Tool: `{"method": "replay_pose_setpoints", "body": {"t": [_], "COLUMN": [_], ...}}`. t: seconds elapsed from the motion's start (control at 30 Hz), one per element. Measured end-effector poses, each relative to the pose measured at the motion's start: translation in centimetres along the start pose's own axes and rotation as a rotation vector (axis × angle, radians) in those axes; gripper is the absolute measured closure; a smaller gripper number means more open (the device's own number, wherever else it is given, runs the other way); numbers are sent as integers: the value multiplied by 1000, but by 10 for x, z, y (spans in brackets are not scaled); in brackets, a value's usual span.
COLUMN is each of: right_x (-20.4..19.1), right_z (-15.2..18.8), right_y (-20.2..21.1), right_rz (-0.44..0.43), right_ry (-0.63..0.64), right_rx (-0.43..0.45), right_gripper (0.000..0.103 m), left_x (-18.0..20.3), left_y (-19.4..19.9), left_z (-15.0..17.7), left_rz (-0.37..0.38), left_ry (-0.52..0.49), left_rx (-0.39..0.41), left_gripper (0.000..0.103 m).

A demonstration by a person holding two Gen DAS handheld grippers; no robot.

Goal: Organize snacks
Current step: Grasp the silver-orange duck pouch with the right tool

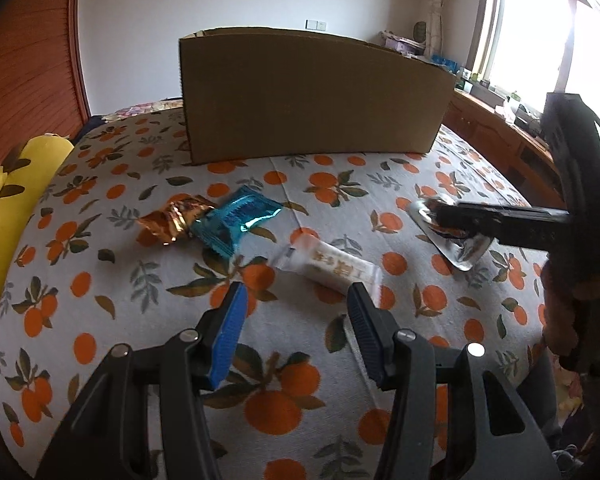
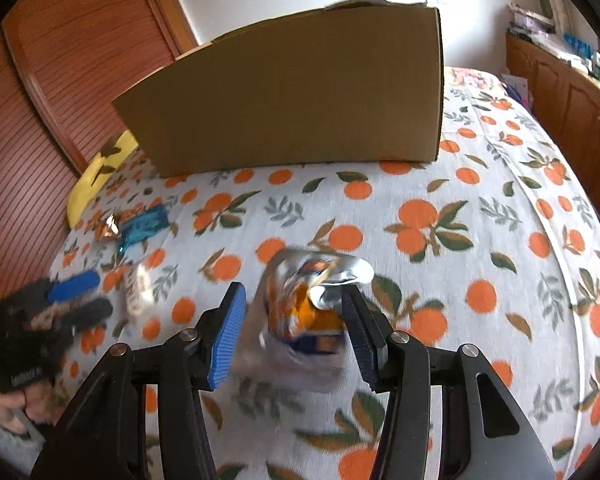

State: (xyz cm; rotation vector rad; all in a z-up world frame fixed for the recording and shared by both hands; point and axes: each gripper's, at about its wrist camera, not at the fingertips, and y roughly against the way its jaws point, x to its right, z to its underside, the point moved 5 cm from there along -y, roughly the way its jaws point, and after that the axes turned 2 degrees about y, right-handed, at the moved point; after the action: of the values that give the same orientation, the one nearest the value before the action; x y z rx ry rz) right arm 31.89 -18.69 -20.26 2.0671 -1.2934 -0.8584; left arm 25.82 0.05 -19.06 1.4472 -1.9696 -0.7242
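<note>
A brown cardboard box [image 1: 311, 92] stands at the back of the bed; it also shows in the right wrist view [image 2: 292, 96]. My left gripper [image 1: 296, 312] is open just in front of a white snack bar [image 1: 331, 266] lying on the bedspread. A blue packet [image 1: 236, 218] and a gold wrapper [image 1: 172, 220] lie to its left. My right gripper [image 2: 296, 320] is open around a silver and orange snack packet [image 2: 303, 312], which touches the right finger and looks blurred. The right gripper [image 1: 443, 216] shows over that silver packet [image 1: 463, 252] in the left view.
The bedspread [image 1: 100, 320] has an orange fruit print. A yellow pillow [image 1: 16, 200] lies at the left edge. A wooden slatted wardrobe [image 2: 60, 80] stands at the left. A wooden cabinet [image 2: 559, 92] with clutter runs under the window at the right.
</note>
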Motion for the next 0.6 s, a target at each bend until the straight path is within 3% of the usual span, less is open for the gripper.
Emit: {"method": "replay_pose_setpoints", "body": {"t": [0.4,0.5,0.6], "right_x": [-10,-14,-13], "right_z": [5,7,8], "right_y": [-6,-6,-4], "right_rz": [111,138,149], "right_ry": [201,227,230], "right_rx": [-37,-19,-6], "right_gripper": [51,60,63], "left_x": [19,21,24], "left_y": [-11,-17,-25], "left_z": [-7,-10,-12], "left_rz": [4,6,-2], "left_ry": [9,28,39], "left_rx": [-24,-39,-58], "left_gripper": [51,51,51]}}
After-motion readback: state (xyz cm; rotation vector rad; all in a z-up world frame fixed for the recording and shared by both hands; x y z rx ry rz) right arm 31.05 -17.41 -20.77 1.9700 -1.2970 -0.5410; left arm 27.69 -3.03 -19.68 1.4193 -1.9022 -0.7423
